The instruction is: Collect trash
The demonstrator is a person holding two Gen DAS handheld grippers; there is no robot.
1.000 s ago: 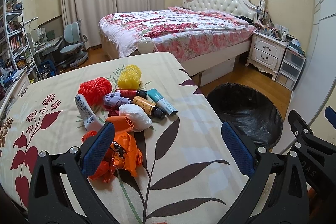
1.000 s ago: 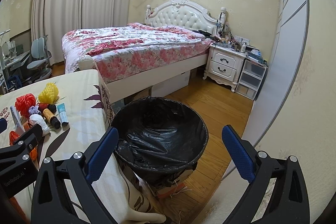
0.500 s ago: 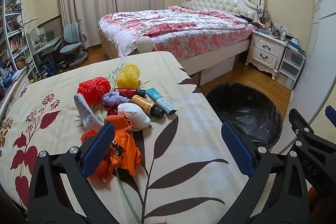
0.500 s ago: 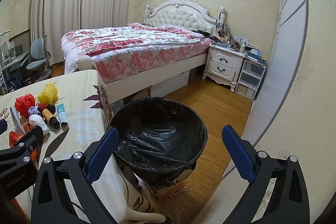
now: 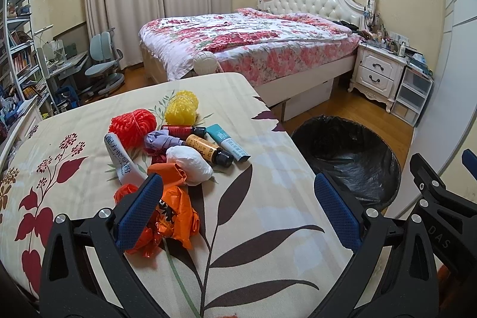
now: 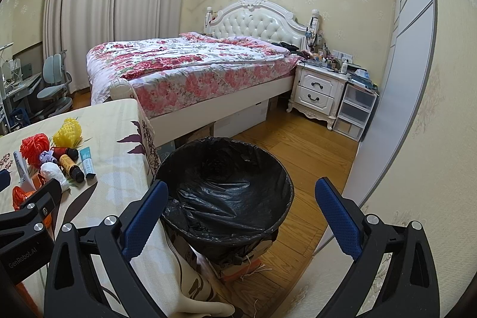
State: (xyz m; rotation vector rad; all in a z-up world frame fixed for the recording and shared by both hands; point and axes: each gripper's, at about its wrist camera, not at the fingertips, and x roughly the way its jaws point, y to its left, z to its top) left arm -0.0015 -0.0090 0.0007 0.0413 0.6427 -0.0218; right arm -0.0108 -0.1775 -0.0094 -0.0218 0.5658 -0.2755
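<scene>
- The left gripper [image 5: 237, 207] hangs over the near part of the table [image 5: 268, 216], its blue fingers [image 5: 140, 210] spread wide with nothing between them
- The right gripper [image 6: 240, 216] hangs in front of the trash bin [image 6: 226, 189], its fingers [image 6: 337, 216] also spread wide and holding nothing
- The trash lies in a loose heap on the left half of the table, on a cream cloth printed with dark leaves and red flowers
- Nearest the left gripper is a crumpled orange plastic bag [image 5: 176, 216], partly behind the left finger
- Just beyond it sits a white wad [image 5: 190, 161], touching the orange bag
- A white tube with dark lettering [image 5: 119, 158] lies at the left of the heap
- A brown bottle with a black cap [image 5: 208, 151] lies on its side beside the white wad, with a teal tube [image 5: 228, 142] just to its right
- A red bottle [image 5: 182, 129] lies on its side behind them, with a purple scrap [image 5: 161, 140] next to it
- A red mesh ball [image 5: 132, 125] and a yellow mesh ball [image 5: 182, 108] sit at the far side of the heap
- The bin, lined with a black bag, stands on the wooden floor just off the right edge of the table, and nothing can be made out inside it
- A bed [image 6: 190, 67] with a flowered cover and a white nightstand [image 6: 319, 91] stand far across the room
</scene>
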